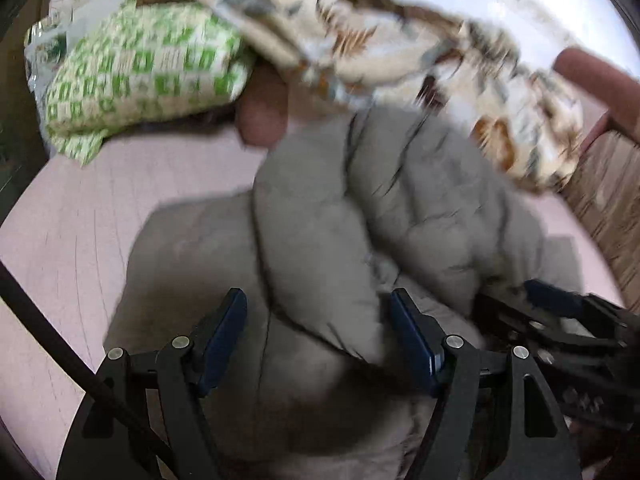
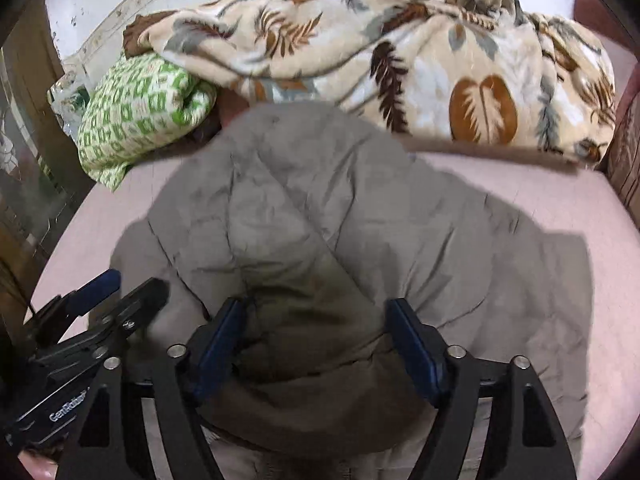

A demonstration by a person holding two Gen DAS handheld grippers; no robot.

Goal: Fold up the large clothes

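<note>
Right wrist view, grey padded jacket [image 2: 320, 216] spread on pink bed sheet [image 2: 560, 200], near edge hidden under right tongs [image 2: 316, 344] standing wide around a fold, left tongs [image 1: 316, 340] parted astride a blurred sleeve, grip unclear, leaf-print blanket [image 2: 400, 60], green checked pillow [image 2: 140, 108] behind

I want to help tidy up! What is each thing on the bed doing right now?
Grey puffy quilted jacket: lying partly folded on the pink sheet.
Leaf-patterned beige blanket: crumpled.
Green checked pillow: partly under blanket.
Left gripper: open.
Right gripper: open.
</note>
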